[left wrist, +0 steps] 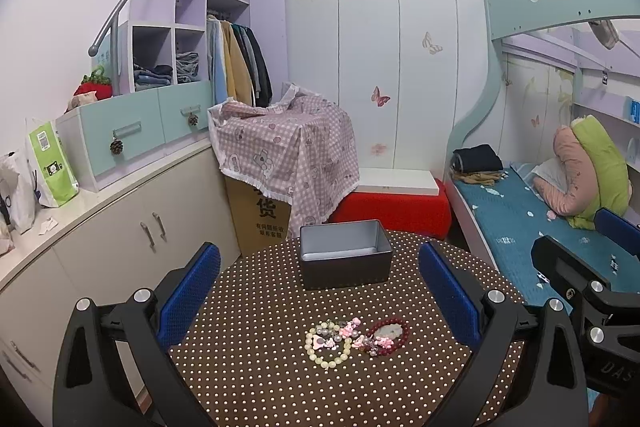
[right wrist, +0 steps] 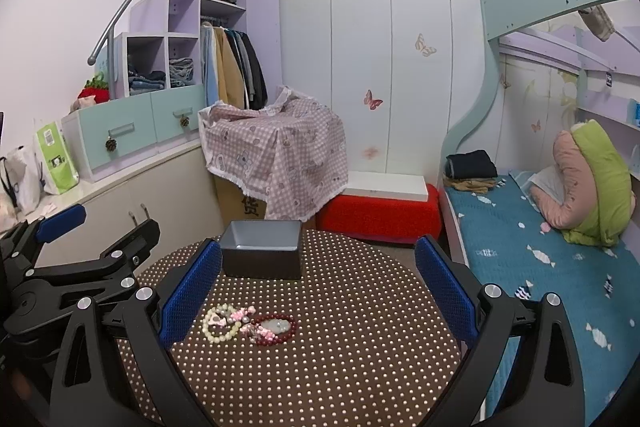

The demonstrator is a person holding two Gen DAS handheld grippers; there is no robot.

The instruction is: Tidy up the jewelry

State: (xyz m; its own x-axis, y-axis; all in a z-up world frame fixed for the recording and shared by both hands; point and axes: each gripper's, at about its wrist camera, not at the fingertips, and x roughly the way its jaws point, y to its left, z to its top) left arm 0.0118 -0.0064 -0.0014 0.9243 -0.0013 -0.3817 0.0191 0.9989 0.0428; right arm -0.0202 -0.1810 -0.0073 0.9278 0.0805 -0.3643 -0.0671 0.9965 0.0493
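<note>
Both tools were spread wide with nothing in them: left tool (left wrist: 318, 293) and right tool (right wrist: 318, 291) hovered over the polka-dot tabletop (left wrist: 256, 379). The jewelry pile (left wrist: 356, 341), pale bead bracelet touching the dark red one, sat near the open gray tin box (left wrist: 345, 254).

Jewelry heap (left wrist: 350, 339): cream bead bracelet, dark-red bracelet, pink bits, touching; open grey box (left wrist: 345, 253) behind.

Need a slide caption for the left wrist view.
Open left tongs hover above bead bracelets heaped on polka-dot table, empty tin box behind.
</note>
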